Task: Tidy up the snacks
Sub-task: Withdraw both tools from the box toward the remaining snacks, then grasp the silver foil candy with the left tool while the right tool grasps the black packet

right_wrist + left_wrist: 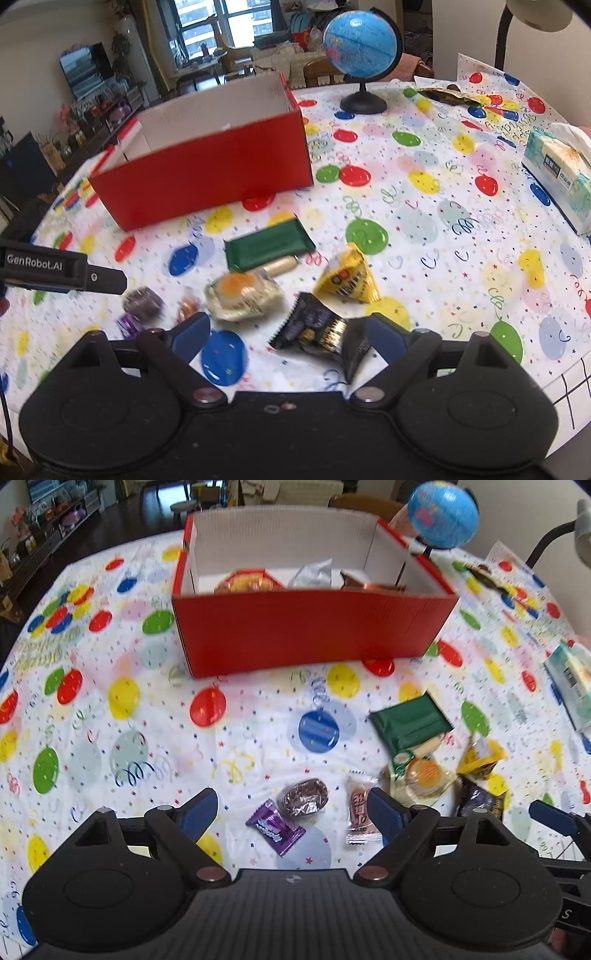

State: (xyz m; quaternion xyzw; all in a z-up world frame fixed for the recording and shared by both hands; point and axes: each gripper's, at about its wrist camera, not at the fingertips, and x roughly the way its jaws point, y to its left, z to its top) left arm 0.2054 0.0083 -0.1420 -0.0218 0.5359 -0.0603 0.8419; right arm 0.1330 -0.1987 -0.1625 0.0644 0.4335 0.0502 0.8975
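Balloon-print table [424, 221] bears red box [207, 181], globe [360, 48], tissue box [557, 177], perhaps eight loose snacks [269, 249].

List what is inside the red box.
Inside the red box: a round orange-red packet, a silver wrapper and a brown packet. Its front wall hides their lower parts and the floor.

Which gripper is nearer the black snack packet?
Right. The right gripper has the black snack packet between its open fingers; the left gripper sits to its left, over the purple candy.
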